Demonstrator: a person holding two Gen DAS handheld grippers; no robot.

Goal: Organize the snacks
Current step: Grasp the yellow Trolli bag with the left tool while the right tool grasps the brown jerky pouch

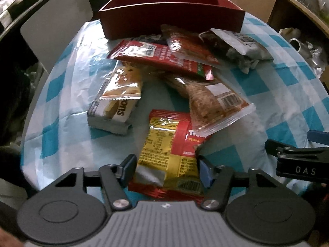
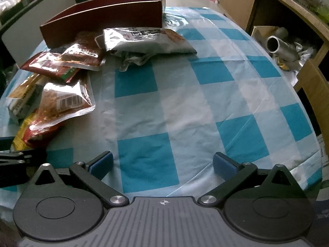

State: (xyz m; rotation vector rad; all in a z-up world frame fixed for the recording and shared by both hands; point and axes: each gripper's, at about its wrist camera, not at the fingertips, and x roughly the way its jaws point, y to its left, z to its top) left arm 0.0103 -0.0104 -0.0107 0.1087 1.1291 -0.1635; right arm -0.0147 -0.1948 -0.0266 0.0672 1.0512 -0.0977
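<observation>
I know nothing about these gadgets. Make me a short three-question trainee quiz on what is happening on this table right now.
1. True or false: the red tray at the far end of the checked tablecloth already holds several snacks.
2. Which packet lies between the jaws of the left gripper?
A. the silver packet
B. the red and yellow packet
C. the clear packet with a barcode
3. Fill in: the right gripper hangs over bare tablecloth with its jaws ____.

Key
1. False: as far as its inside shows, nothing is in it; the snacks lie on the cloth in front.
2. B
3. open
</observation>
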